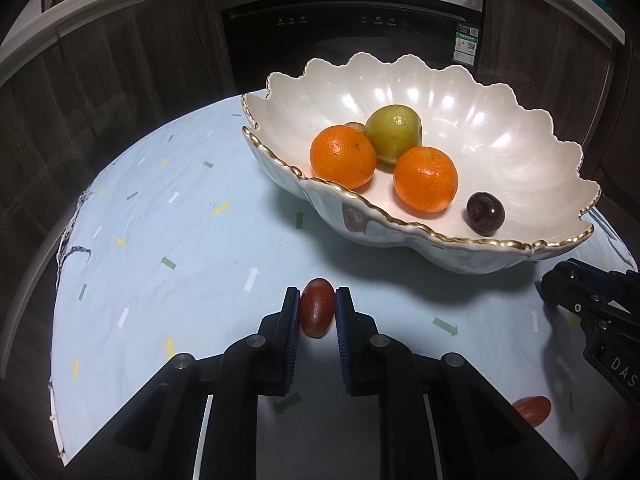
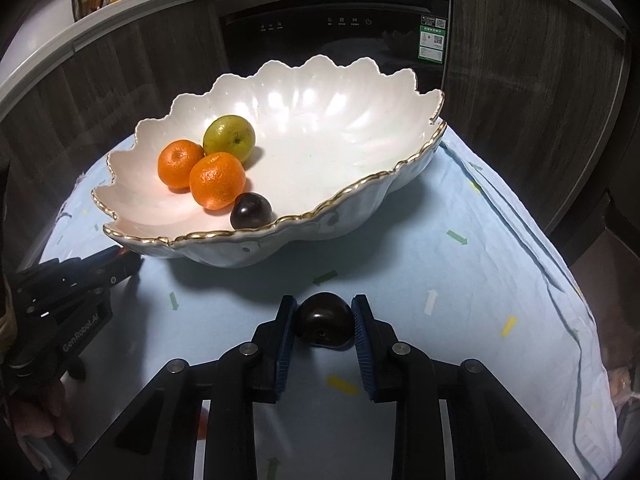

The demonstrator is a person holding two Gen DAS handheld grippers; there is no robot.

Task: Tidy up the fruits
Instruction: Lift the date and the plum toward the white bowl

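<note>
Scalloped bowl (image 2: 360,128) (2 oranges (image 2: 216,180), green fruit (image 2: 229,138), dark plum (image 2: 251,211))

- My left gripper (image 1: 317,312) is matte black, with two angular arms that narrow toward the fingers (image 1: 290,336).
- Each of its fingers carries a blue ribbed pad on the inner face.
- I see round silver screws at the joints, two on each side.
- My right gripper (image 2: 324,325) has the same build: black linkages, blue ribbed pads on its fingers (image 2: 362,344), silver pivot screws.
- In the right wrist view, the left gripper's black side shows white lettering that reads "GenRobot.AI", plus small screws.
- In the left wrist view, the right gripper's body shows white letters "DAS", cut off at the edge.
- A bit of bare skin from my left hand (image 2: 38,416) shows below that body.
</note>
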